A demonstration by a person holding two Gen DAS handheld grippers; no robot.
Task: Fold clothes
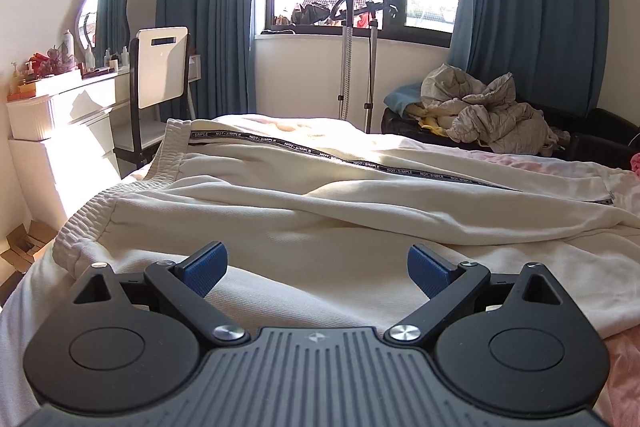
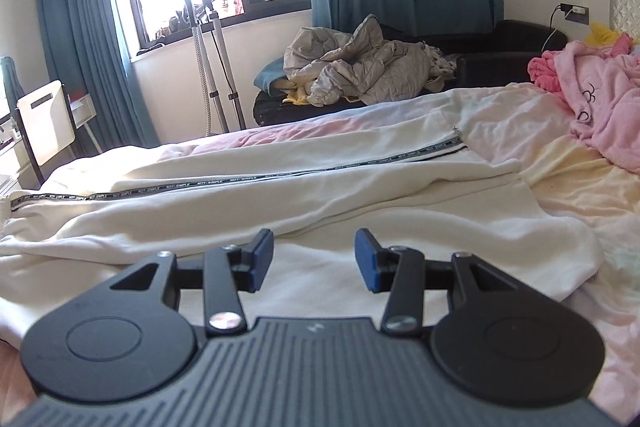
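Cream-white trousers (image 1: 320, 203) with a black lettered side stripe lie spread lengthwise on the bed, elastic waistband at the left. They also show in the right wrist view (image 2: 280, 195), leg ends toward the right. My left gripper (image 1: 318, 269) is open and empty, low over the near trouser leg close to the waistband. My right gripper (image 2: 315, 255) is open and empty, low over the near leg further toward the cuffs. Neither gripper holds cloth.
A pink garment (image 2: 600, 107) is heaped at the bed's right. A crumpled grey quilt (image 2: 360, 71) lies on a black bench beyond the bed. A white chair (image 1: 162, 67), a dresser (image 1: 60, 115) and a garment steamer stand (image 1: 360, 59) are by the window.
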